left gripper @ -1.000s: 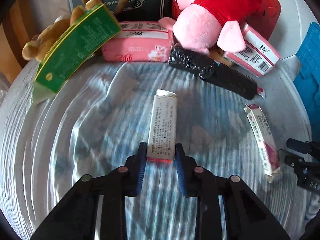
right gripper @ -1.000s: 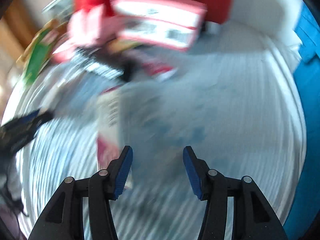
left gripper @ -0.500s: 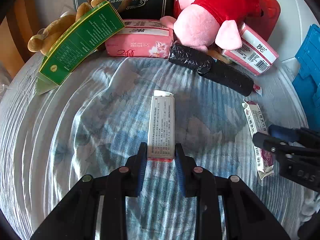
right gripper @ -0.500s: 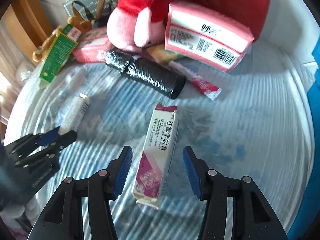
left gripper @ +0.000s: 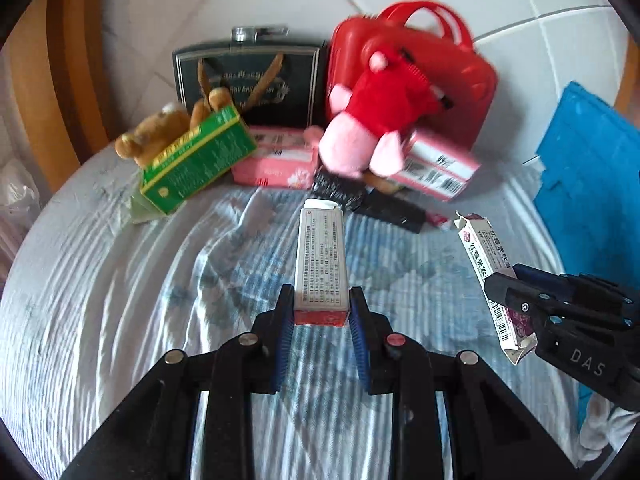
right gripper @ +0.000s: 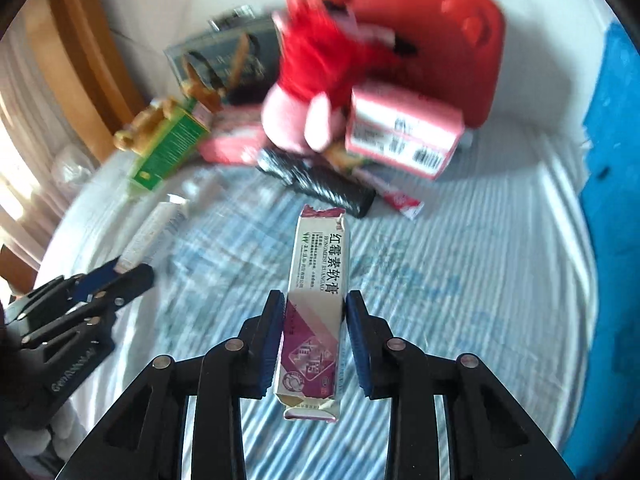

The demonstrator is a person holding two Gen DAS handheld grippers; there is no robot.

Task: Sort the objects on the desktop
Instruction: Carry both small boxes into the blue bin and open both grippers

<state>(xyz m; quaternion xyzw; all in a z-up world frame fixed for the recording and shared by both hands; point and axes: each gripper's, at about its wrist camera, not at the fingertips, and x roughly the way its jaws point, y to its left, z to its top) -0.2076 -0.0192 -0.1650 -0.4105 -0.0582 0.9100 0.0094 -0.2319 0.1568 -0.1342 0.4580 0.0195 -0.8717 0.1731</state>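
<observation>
Two long medicine cartons, two pink tissue packs, two soft toys, one green box. The left gripper [left gripper: 320, 312] is clamped on the grey-printed carton [left gripper: 320, 264], which juts toward centre frame. The right gripper's [right gripper: 314, 320] jaws are closing on the purple-and-white carton [right gripper: 316, 300] between them, pads against its sides. Below lies a blue-striped cloth [left gripper: 120, 300]; a blue crate [left gripper: 592, 184] sits at right, white tiled wall upper frame.

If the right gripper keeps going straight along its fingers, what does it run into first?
Probably the black roll. The right gripper, its jaws closing on the purple-and-white box, points up the striped cloth at it; the box's far end would likely touch first. Depth is uncertain.
</observation>
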